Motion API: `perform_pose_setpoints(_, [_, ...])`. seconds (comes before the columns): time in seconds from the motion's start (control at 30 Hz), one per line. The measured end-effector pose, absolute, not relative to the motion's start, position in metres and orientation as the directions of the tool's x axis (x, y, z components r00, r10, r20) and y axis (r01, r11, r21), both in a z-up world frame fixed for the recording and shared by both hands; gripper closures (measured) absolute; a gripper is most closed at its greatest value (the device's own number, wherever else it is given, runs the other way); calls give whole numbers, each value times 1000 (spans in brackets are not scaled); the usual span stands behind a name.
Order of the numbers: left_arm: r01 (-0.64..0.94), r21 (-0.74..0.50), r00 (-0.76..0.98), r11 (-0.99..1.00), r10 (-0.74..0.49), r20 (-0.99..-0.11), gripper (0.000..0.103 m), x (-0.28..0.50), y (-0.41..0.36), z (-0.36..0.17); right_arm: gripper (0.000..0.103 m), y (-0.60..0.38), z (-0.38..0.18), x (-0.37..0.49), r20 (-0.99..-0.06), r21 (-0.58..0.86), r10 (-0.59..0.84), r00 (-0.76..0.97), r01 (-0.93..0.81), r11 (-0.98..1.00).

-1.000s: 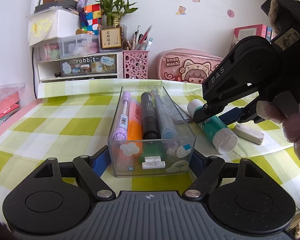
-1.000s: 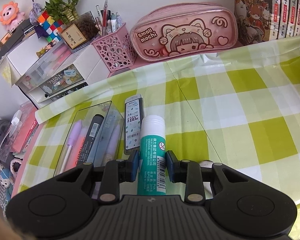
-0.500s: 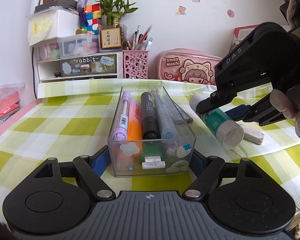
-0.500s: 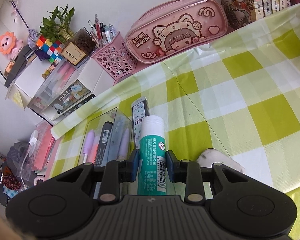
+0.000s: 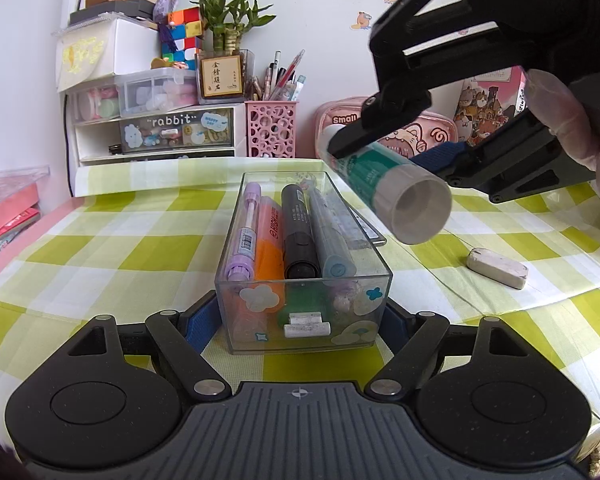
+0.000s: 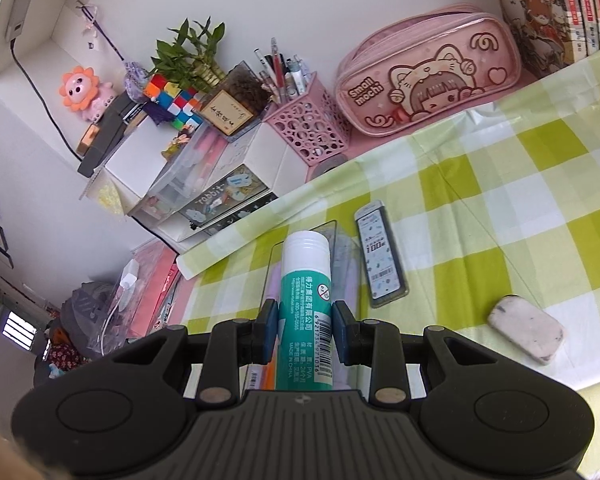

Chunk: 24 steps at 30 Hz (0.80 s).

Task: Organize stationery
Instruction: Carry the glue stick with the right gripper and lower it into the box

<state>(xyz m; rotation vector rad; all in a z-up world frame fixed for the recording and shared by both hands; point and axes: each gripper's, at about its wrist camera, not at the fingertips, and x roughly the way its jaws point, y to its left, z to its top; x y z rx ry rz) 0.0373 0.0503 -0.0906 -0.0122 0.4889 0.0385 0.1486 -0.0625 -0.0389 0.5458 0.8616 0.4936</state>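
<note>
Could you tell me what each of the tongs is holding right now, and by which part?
The right tongs grip the glue stick across the middle of its green body, lifted off the table. The left tongs clamp the near end of the clear organizer box, one finger on each side wall.

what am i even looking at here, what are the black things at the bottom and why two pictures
No robot here: a person holds a hand-held gripping tool in each hand, each with a wide-angle camera looking along its two fingers. The black shapes at the bottom are the tools themselves.

One picture comes from the left tool, whose fingers sit on either side of a clear plastic box holding markers. The other comes from the right tool, clamped on a green glue stick. The left view shows that glue stick held in the air above the box's right side.

On the green checked tablecloth lie a white eraser and a pencil lead case. A pink pencil pouch sits at the back.
</note>
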Motion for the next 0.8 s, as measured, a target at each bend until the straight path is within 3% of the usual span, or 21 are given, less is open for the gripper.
perform_pose_setpoints(0.6, [-41, -2, 882, 999, 35, -470, 25, 37, 50, -91, 60, -24, -52, 176, -625, 603, 563, 541, -124, 788])
perform_pose_setpoints(0.8, [-40, -3, 882, 999, 34, -470, 25, 39, 50, -90, 59, -27, -45, 174, -587, 614, 580, 565, -156, 774])
